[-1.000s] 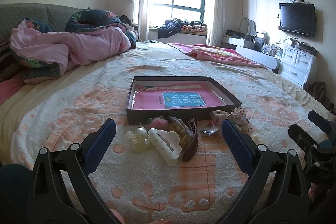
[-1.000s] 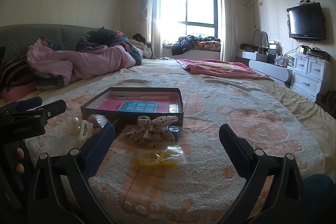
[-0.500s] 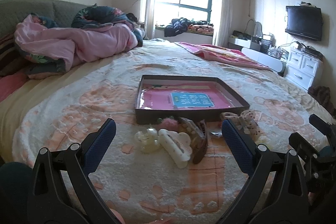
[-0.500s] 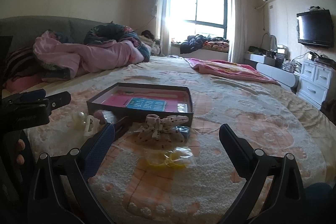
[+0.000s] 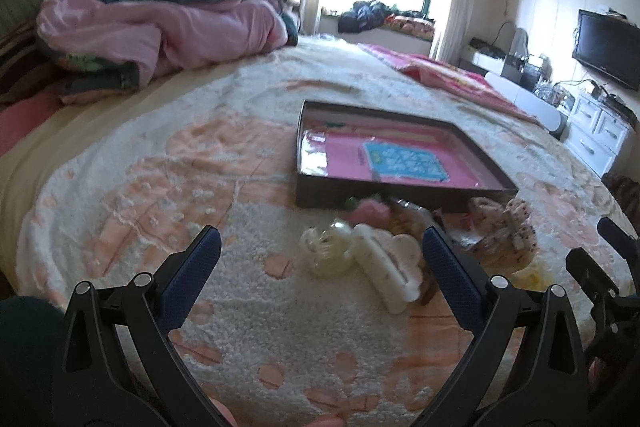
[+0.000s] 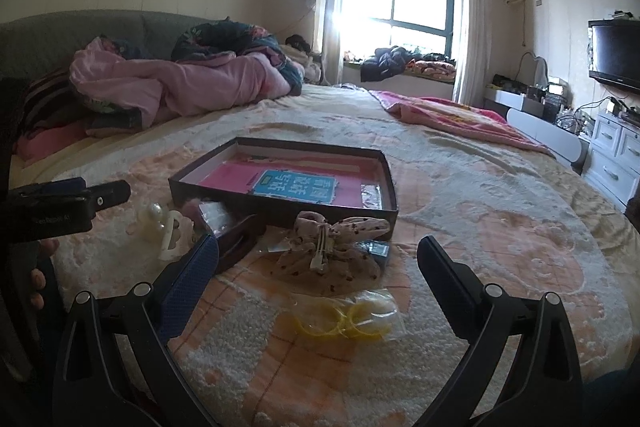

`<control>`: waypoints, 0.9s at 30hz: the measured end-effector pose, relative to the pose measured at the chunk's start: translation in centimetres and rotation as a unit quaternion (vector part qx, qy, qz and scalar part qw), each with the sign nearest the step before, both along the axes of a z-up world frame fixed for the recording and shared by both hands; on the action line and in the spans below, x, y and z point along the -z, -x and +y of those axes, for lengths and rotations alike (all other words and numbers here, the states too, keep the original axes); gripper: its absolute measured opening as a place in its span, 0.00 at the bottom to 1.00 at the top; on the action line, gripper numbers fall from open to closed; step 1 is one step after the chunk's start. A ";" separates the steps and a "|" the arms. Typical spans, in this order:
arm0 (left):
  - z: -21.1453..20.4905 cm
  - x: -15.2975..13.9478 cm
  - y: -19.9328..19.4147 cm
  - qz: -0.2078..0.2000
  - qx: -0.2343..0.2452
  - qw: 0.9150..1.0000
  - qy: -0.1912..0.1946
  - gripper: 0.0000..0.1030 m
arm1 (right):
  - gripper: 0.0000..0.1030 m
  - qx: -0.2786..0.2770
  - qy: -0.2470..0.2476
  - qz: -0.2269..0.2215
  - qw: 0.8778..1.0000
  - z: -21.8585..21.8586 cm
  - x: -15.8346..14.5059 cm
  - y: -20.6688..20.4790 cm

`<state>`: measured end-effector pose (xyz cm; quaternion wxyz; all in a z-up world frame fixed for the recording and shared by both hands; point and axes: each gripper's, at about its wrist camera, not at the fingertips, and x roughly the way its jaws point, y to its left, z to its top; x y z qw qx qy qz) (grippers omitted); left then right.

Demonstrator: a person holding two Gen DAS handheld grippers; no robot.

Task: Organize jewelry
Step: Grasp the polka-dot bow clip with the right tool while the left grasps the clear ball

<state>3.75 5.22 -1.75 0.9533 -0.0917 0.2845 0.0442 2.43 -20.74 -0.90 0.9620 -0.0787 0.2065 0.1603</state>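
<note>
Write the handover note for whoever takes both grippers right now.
Left hand-held gripper: open, holding nothing, above the bedspread.
Right hand-held gripper: open, holding nothing.
The white claw clip, clear clip, brown clip, dotted scrunchie and bag of yellow bands lie in front of the box.
Done: nothing boxed.
Left: every piece.

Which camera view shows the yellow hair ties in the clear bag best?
The right wrist view: the yellow hair ties lie unobstructed between the open fingers. The left wrist view shows only a blurred yellow patch at its right edge.
</note>
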 end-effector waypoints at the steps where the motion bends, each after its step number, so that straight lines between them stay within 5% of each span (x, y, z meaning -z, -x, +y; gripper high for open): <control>1: 0.1 0.2 -0.2 0.005 -0.002 1.000 0.001 0.90 | 0.94 -0.001 0.002 0.003 1.000 0.2 0.1 -0.2; 10: 1.5 1.3 -1.7 0.025 -0.007 0.999 0.024 0.90 | 0.94 -0.004 0.021 0.024 0.999 1.5 1.1 -3.3; 15: 2.1 2.6 -2.8 0.042 0.025 0.996 0.069 0.89 | 0.93 0.006 0.034 0.042 0.999 1.6 2.0 -5.2; 23: 2.0 3.7 -4.1 0.058 0.047 0.992 0.099 0.79 | 0.72 0.019 0.065 0.075 0.995 2.2 4.0 -7.9; 27: 1.9 3.8 -4.5 0.058 0.052 0.992 0.101 0.71 | 0.51 0.025 0.074 0.083 0.993 2.5 4.8 -8.8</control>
